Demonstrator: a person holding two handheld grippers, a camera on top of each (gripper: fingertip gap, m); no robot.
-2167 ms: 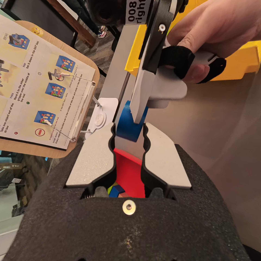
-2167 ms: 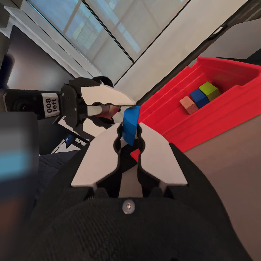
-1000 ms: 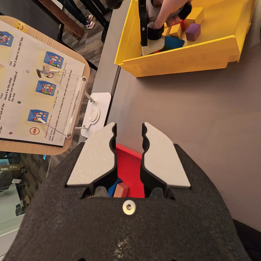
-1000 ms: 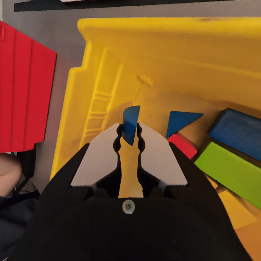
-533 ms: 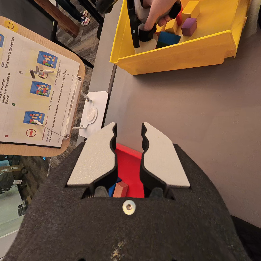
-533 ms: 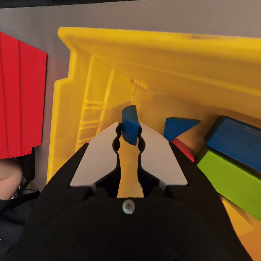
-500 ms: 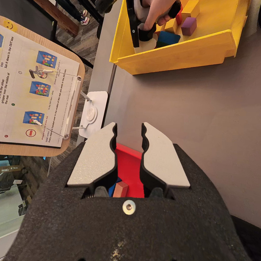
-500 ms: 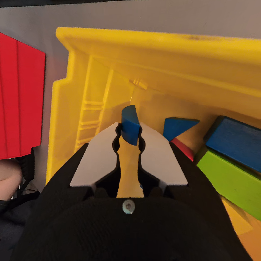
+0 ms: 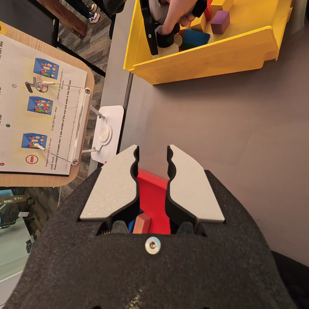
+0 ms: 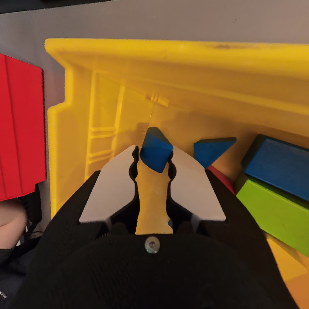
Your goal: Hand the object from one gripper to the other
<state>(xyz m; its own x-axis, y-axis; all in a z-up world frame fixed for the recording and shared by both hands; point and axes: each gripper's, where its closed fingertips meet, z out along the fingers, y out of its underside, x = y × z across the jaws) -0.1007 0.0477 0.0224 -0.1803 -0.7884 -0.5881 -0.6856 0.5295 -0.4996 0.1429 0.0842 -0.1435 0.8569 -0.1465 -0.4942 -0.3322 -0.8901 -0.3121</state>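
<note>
Right tongs [image 10: 153, 150]: jaws apart, smooth blue wedge block [image 10: 155, 150] lying loose between the tips inside the yellow plastic bin [image 10: 117, 66]. Left tongs [image 9: 152, 148]: jaws apart, empty, above the grey table [image 9: 217, 133].

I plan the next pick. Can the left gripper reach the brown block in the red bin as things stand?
Probably yes. The left gripper is open and empty above the red bin, and the brown block lies uncovered below it.

Glossy plastic yellow bin [image 10: 184, 70], matt painted wood blue block [image 10: 155, 150], grainy matt hand-held gripper fingers [image 9: 113, 187], smooth grey mat [image 9: 225, 125].
</note>
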